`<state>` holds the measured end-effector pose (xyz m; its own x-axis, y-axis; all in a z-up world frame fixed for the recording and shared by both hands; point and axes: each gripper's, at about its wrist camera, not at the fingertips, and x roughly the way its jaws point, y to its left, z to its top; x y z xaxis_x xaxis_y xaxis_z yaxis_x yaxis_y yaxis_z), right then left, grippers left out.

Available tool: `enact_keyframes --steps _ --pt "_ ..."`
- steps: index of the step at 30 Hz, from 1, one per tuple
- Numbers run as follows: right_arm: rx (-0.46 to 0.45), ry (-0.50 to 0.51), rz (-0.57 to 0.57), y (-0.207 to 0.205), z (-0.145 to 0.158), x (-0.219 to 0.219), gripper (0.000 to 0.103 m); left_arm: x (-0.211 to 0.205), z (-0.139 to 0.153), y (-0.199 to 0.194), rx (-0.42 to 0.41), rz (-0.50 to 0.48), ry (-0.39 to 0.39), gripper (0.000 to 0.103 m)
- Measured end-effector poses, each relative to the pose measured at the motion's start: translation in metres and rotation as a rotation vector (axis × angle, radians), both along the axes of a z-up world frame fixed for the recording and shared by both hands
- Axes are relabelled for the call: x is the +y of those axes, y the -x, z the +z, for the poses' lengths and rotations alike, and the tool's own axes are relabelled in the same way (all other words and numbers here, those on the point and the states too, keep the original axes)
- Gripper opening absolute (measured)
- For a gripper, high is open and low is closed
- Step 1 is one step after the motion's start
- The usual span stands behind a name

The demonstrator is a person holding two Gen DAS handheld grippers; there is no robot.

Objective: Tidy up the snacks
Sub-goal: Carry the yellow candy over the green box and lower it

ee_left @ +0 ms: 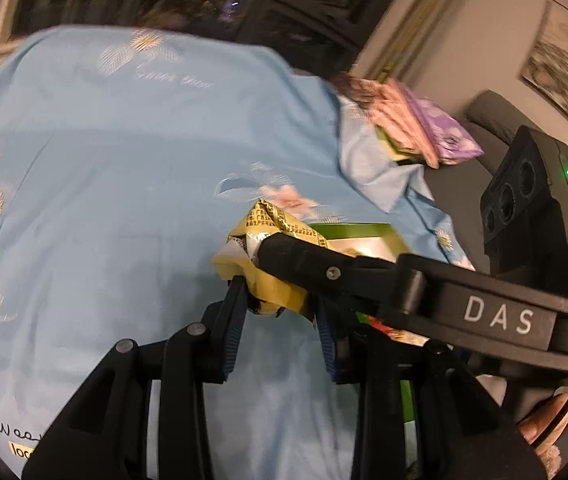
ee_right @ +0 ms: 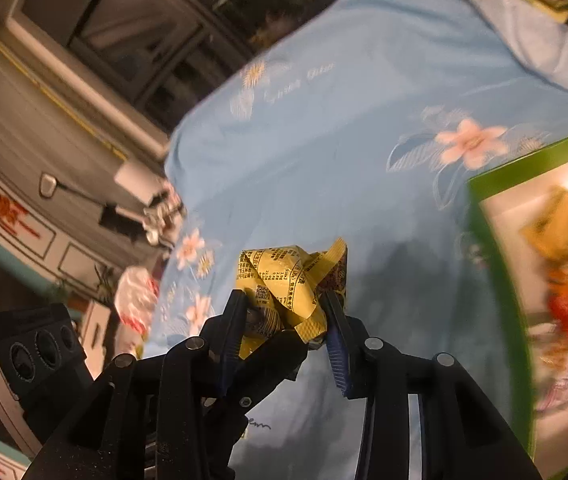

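L wrist: green box [ee_left: 380,236] behind R gripper [ee_left: 268,252].

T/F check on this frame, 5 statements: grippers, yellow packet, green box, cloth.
1. Both grippers pinch the same yellow packet. True: left gripper and right gripper both clamp it.
2. The packet lies flat on the cloth. False: it is crumpled and held between the fingers above the blue cloth.
3. The green box is empty. False: orange and red snacks show inside.
4. The cloth has a flower print. True.
5. The purple packet sits inside the green box. False: it lies apart, at the cloth's far edge.
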<state>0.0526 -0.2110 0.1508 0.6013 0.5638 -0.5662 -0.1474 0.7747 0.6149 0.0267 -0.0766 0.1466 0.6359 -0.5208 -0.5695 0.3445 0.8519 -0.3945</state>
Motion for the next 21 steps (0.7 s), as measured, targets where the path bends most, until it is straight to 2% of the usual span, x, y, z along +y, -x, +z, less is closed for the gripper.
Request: enact_keyframes --steps 3,10,15,21 --pt "-0.035 -0.017 -0.040 0.014 0.011 -0.022 0.041 -0.022 0.011 0.008 -0.047 -0.035 -0.023 0.032" --pt "-0.079 -0.017 -0.138 0.036 0.024 -0.066 0.041 -0.071 0.023 0.002 -0.077 -0.127 -0.017 0.032" --pt "-0.083 -0.027 -0.192 0.040 0.022 -0.093 0.041 -0.096 0.025 0.001 -0.072 -0.177 -0.021 0.032" --pt "-0.045 -0.032 -0.251 0.042 0.013 -0.124 0.041 -0.123 0.016 -0.002 -0.037 -0.237 -0.019 0.032"
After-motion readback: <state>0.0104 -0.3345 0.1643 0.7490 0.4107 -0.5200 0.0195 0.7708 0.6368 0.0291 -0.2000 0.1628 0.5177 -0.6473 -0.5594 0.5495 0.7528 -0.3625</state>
